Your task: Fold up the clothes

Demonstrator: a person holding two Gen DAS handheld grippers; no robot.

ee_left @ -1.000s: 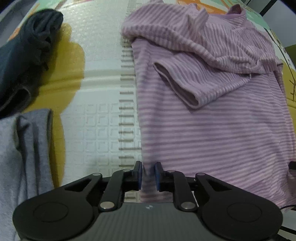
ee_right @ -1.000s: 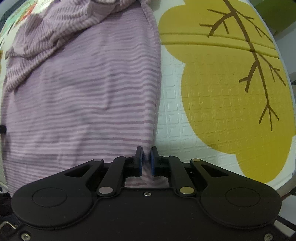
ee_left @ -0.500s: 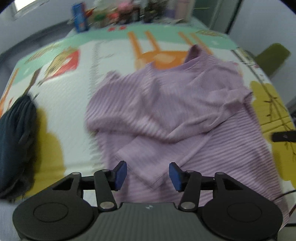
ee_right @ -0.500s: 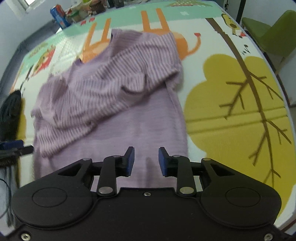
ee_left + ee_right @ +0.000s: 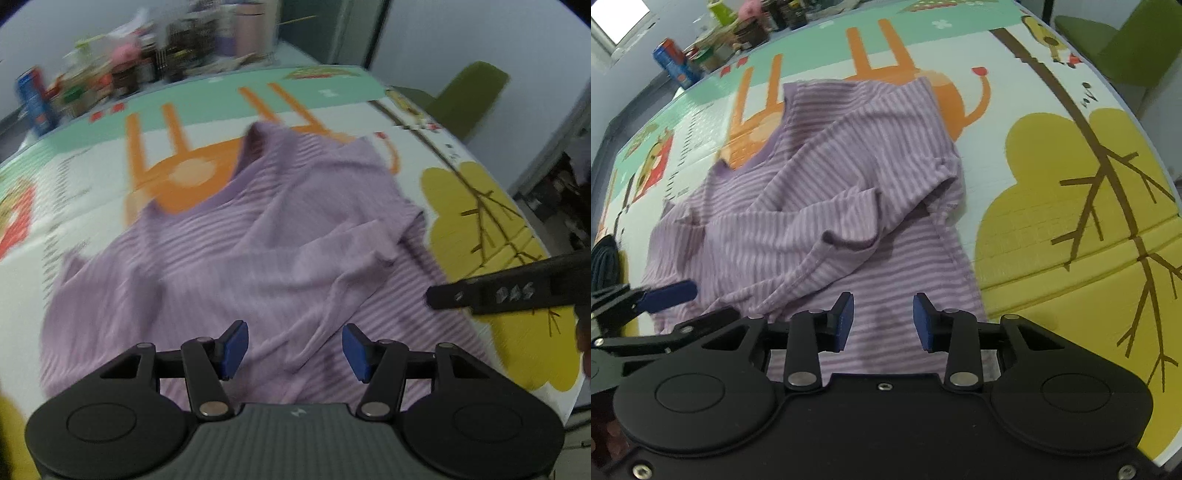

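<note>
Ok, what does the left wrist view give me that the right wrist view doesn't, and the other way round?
Only the left wrist view shows the left gripper head on, jaws open and empty, and the pink cylinder among the clutter at the back.

Only the right wrist view shows the right gripper head on, open and empty, the bright window, the dark garment at the mat's left edge, and the shirt's stripes sharply.

Both show the purple striped shirt crumpled on the play mat, the green chair and the blue can.
</note>
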